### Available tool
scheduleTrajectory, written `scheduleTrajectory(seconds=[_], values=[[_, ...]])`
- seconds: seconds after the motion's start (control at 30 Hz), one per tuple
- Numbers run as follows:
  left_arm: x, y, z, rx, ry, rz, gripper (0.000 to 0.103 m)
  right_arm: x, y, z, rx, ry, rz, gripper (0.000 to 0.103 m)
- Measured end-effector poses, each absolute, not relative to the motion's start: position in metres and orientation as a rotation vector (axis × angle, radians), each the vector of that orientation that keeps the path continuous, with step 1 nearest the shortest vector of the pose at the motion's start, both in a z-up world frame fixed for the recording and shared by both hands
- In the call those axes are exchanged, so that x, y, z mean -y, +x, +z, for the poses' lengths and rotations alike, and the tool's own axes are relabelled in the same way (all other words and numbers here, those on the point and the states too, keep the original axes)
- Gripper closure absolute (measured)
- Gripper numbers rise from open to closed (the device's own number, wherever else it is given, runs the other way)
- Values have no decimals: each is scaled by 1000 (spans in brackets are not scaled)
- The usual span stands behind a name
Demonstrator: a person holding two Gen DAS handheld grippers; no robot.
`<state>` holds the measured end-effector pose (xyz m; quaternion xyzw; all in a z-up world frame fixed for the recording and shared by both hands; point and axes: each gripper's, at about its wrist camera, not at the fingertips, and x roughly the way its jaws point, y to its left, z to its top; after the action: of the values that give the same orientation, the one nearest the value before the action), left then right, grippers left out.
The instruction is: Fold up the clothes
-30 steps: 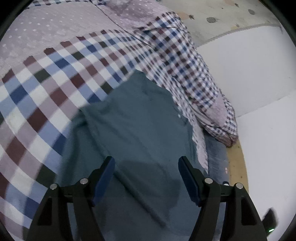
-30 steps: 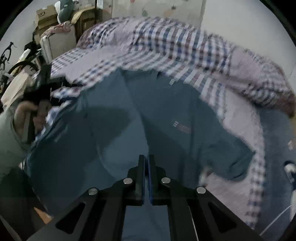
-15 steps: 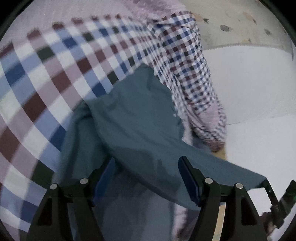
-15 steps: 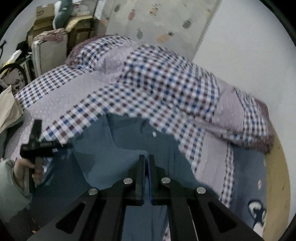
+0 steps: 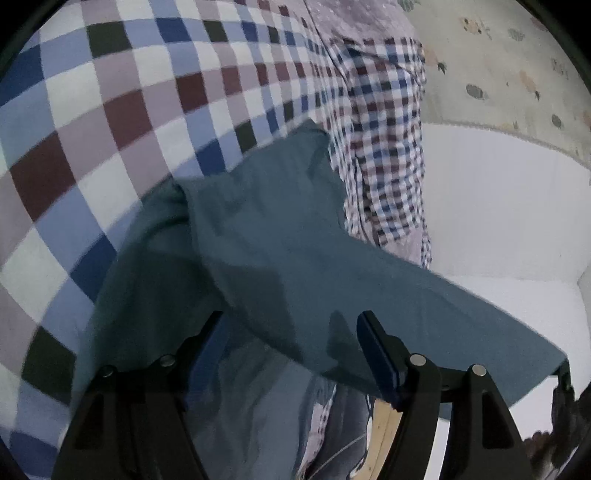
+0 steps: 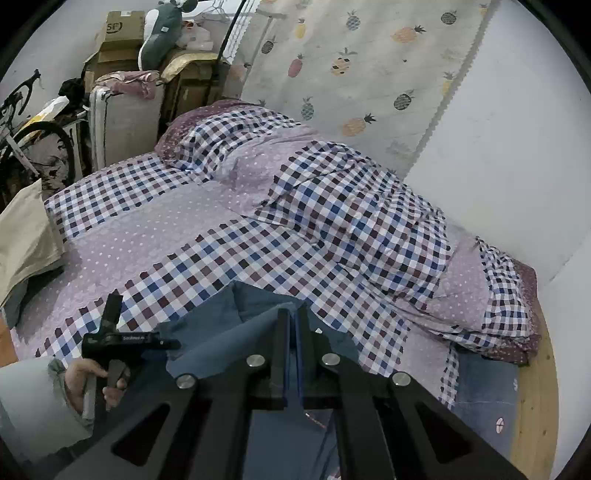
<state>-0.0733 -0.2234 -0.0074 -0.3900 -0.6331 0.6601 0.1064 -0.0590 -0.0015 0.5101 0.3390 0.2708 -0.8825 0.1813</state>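
1. While the right gripper (image 6: 291, 317) has its fingers pressed together on an edge of the teal shirt (image 5: 280, 236), that edge is raised off the bed.
2. Left gripper (image 5: 291, 332): jaws spread wide, nothing between them; the shirt hangs just past its tips.
3. Shirt, remainder: lies on the near part of the checked quilt (image 6: 295, 229).
4. Person's hand (image 6: 92, 380), lower left of the right view, grips the left tool's handle; its small white lettering is too small to read.
5. Cardboard box (image 6: 122, 33), far left: printed "SF".
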Motion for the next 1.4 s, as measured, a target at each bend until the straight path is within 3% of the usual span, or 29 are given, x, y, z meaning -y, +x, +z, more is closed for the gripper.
scheduleTrajectory(seconds=[0.1,0.17,0.23,0.33,0.7,0.93,1.07,1.17,1.23,1.27,1.3,1.4], values=[[234,-69,-15,1982,-1062,1924,28,-7,-53,513,-731,935,-2506,102],[243,-65,-16,2039,-975,1922,39,-16,-54,512,-714,941,-2517,102],[248,-67,-19,2065,-970,1908,82,-30,-59,505,-680,969,-2529,102],[252,-66,-28,2095,-975,1910,101,-59,-81,475,-639,1095,-2545,102],[253,-55,-23,2086,-897,2066,102,-167,-170,308,-547,1731,-2488,102],[247,-42,2,2020,-780,2213,103,-176,-184,310,-493,1638,-2569,102],[241,-50,-4,1964,-900,2265,103,-184,-230,251,-505,1719,-2541,101],[239,-52,-17,1974,-977,2268,103,-197,-249,214,-382,1809,-2568,94],[237,-53,-16,1944,-993,2293,102,-207,-240,215,-210,1734,-2625,81],[237,-54,-15,1928,-1002,2306,102,-213,-229,219,-101,1659,-2655,59],[236,-55,-14,1912,-1010,2318,102,-220,-216,221,-26,1607,-2675,44],[234,-57,-14,1873,-1037,2348,102,-233,-187,217,113,1538,-2666,41]])
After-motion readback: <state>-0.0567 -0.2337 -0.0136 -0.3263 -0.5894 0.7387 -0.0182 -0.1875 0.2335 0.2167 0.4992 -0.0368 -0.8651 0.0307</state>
